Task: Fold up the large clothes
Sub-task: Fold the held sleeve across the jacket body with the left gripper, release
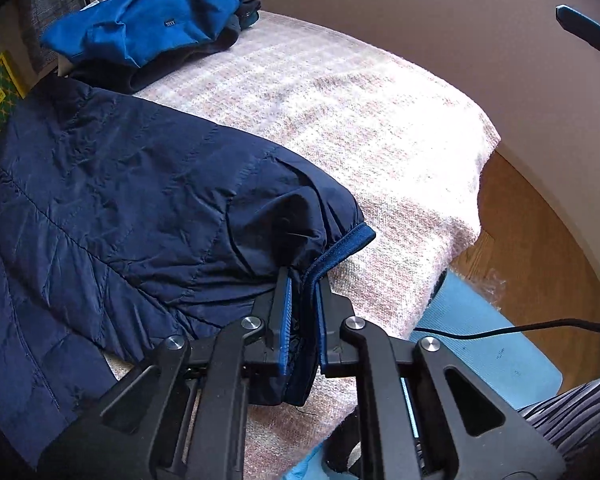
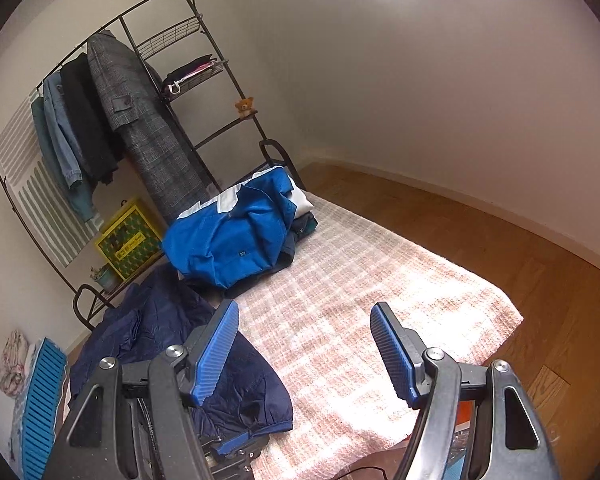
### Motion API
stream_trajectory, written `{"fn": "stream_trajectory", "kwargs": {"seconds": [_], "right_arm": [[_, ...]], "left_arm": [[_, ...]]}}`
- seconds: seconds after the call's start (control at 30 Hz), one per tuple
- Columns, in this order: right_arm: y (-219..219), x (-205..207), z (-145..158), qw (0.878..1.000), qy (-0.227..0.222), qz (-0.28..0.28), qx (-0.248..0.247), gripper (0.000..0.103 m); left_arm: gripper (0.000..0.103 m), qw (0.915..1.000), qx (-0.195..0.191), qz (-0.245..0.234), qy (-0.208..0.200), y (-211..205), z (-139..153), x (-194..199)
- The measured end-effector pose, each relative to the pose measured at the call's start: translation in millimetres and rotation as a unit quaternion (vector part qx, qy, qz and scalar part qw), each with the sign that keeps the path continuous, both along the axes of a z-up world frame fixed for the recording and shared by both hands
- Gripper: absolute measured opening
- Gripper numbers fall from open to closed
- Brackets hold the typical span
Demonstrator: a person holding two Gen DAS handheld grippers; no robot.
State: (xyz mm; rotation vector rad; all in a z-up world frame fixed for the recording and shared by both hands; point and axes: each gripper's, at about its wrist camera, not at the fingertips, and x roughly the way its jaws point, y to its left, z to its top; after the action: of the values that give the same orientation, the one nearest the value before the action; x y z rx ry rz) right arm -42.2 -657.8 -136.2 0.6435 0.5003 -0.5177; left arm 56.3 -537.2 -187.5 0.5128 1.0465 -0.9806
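A dark navy padded jacket [image 1: 120, 184] lies spread over the near left part of a pink-and-white woven blanket [image 1: 340, 120] on a low bed. My left gripper [image 1: 304, 276] is shut on the jacket's bunched edge by its blue elastic cuff [image 1: 352, 244], at the blanket's near edge. In the right wrist view the same jacket [image 2: 160, 320] lies at lower left. My right gripper [image 2: 305, 308] hangs open above the blanket [image 2: 360, 300], with nothing between its blue pads [image 2: 216, 352].
A pile of bright blue and dark clothes [image 2: 228, 240] sits at the bed's far end. Behind it stand a metal clothes rack [image 2: 112, 120] and a yellow box [image 2: 128, 240]. Wooden floor [image 2: 500, 240] runs right of the bed. A blue mat [image 1: 480, 340] and a black cable [image 1: 500, 330] lie nearby.
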Motion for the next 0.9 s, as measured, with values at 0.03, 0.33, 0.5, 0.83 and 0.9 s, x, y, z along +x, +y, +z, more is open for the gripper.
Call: {"fn": "stream_trajectory", "kwargs": {"seconds": [0.03, 0.33, 0.5, 0.83, 0.9], "right_arm": [[0, 0, 0, 1.000, -0.001, 0.000, 0.002, 0.071], [23, 29, 2, 0.999, 0.013, 0.029, -0.005, 0.071], [47, 52, 6, 0.998, 0.023, 0.057, -0.018, 0.071], [111, 115, 4, 0.989, 0.049, 0.140, -0.024, 0.071], [128, 128, 3, 0.985, 0.059, 0.160, -0.033, 0.071]], "left_arm": [[0.007, 0.9999, -0.012, 0.005, 0.005, 4, 7, 4], [0.007, 0.9887, -0.117, 0.086, 0.038, 71, 82, 60], [0.007, 0.9768, -0.156, 0.139, 0.047, 127, 110, 97], [0.007, 0.9519, -0.189, 0.241, 0.012, 259, 142, 172], [0.007, 0.9446, -0.190, 0.268, 0.004, 288, 144, 192]]}}
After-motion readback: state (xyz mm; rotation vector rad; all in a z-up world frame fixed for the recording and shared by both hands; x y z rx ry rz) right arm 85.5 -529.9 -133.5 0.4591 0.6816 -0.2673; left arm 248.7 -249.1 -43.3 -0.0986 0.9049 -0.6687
